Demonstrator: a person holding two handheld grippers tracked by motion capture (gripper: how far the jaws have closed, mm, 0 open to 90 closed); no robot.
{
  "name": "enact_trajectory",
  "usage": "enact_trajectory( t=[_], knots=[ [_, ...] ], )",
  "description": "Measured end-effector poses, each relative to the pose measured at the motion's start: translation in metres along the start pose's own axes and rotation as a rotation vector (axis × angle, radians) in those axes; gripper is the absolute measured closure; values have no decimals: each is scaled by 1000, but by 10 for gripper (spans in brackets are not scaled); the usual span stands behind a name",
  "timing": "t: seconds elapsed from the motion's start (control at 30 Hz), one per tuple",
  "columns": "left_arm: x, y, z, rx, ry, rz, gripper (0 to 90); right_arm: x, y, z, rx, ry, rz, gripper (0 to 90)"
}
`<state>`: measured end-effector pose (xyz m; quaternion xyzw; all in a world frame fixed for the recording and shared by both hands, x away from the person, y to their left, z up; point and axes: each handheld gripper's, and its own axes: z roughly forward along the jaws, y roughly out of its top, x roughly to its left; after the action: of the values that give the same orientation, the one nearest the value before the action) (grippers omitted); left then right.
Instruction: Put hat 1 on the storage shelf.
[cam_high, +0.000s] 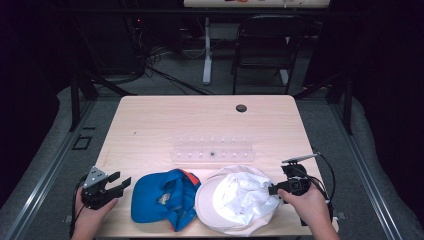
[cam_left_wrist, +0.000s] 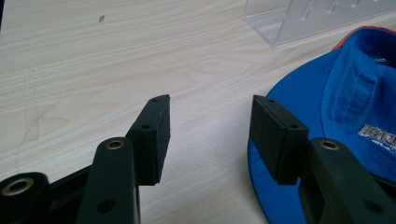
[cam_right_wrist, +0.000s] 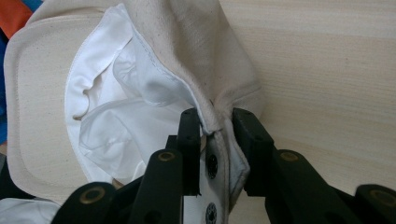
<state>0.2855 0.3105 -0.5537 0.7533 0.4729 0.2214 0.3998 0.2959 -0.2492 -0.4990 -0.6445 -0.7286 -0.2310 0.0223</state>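
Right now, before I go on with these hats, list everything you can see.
Cream hat: one, cream with white lining, near edge right of centre, upside down, rim pinched between the right jaws.
Blue hat: one, blue with orange trim, near edge, left of the cream hat.
Clear rack: one, transparent, table middle.
Table: one, light wood.
Folding chair: one, black, behind the table.
Left gripper: black, open, beside the blue hat.
Right gripper: black, closed on the cream hat.
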Motion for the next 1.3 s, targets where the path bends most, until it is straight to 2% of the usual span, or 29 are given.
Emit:
enact_trajectory(
  t=[0.2, 0.37, 0.4, 0.63, 0.7, 0.9, 1.03, 1.1, 1.13, 1.3],
  knots=[
    [0, 0, 0, 0, 0, 1, 491, 2, 2, -2, 18, -3, 3, 781],
    [0, 0, 0, 0, 0, -1, 491, 3, 6, -7, 32, 21, 11, 795],
    [1, 0, -1, 11, -2, 2, 491, 4, 7, -7, 25, 22, 18, 795],
    [1, 0, -1, 9, -1, 1, 491, 5, 10, -15, 20, 40, 22, 798],
    [1, 0, -2, 9, 1, -1, 491, 7, 11, -19, -10, 42, 33, 799],
    [1, 0, -1, 9, 0, 0, 491, 8, 17, -32, 8, 28, 12, 800],
    [1, 0, -2, 11, 0, 1, 491, 7, 18, -40, -5, 7, 21, 800],
    [1, 0, -2, 10, 0, 0, 491, 6, 19, -41, -3, 7, 25, 800],
    [1, -1, -1, -9, 3, -5, 491, 6, 19, -43, -8, 9, 29, 800],
    [2, -1, -3, 10, 5, -3, 491, 4, 20, -53, -16, 19, 30, 800]
  ],
)
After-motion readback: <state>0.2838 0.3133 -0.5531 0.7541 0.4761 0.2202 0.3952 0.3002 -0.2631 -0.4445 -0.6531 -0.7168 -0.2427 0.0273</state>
